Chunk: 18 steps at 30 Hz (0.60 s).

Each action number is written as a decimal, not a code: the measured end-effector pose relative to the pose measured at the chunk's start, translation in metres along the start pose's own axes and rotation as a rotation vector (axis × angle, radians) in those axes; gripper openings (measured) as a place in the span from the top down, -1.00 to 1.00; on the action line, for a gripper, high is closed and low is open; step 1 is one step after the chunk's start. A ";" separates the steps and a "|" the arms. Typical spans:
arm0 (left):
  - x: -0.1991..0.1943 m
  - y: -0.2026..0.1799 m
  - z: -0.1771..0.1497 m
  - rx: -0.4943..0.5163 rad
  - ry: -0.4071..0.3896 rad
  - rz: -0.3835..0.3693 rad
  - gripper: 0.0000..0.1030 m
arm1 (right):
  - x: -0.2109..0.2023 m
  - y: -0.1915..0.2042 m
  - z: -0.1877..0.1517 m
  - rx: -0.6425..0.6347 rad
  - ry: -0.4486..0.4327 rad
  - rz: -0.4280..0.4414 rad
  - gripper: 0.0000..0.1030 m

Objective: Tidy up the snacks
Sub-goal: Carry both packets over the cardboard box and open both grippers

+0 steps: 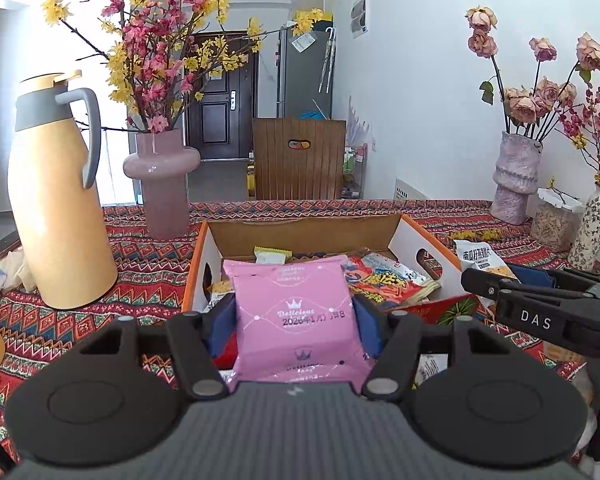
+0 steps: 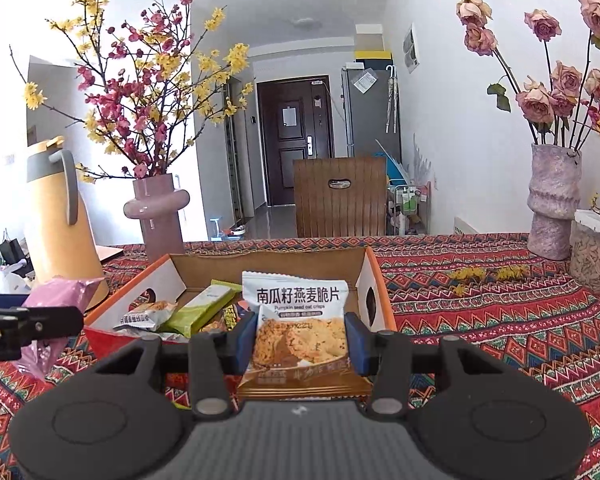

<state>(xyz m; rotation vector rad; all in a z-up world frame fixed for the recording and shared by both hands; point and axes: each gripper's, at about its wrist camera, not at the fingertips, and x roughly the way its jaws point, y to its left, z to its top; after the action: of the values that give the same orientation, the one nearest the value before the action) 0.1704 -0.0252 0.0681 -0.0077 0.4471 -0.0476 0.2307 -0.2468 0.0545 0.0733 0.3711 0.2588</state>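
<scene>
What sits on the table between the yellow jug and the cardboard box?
The pink vase holding blossom branches, shown in both wrist views.

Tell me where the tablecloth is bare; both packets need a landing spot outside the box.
Bare tablecloth lies right of the cardboard box, up to the textured vase, with only scattered petals. Another strip lies between the box and the yellow jug. Inside the box is crowded.

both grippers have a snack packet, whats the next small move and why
Probably carry both packets forward over the open cardboard box and release. The left gripper is shut on the pink packet, the right gripper on the pumpkin seed oat crisps packet. Both packets sit near the box's front edge, and it already holds other snacks, so it looks like the collecting place.
</scene>
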 end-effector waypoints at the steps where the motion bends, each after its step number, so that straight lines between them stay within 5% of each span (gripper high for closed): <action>1: 0.003 0.000 0.003 0.001 -0.003 0.002 -0.22 | 0.004 0.001 0.003 -0.003 -0.003 0.001 0.12; 18: 0.086 0.018 0.039 -0.072 -0.005 0.066 -0.22 | 0.083 0.002 0.036 -0.008 0.014 -0.005 0.12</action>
<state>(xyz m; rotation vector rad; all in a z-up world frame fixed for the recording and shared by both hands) 0.2650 -0.0116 0.0659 -0.0635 0.4438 0.0330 0.3176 -0.2236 0.0591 0.0623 0.3836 0.2559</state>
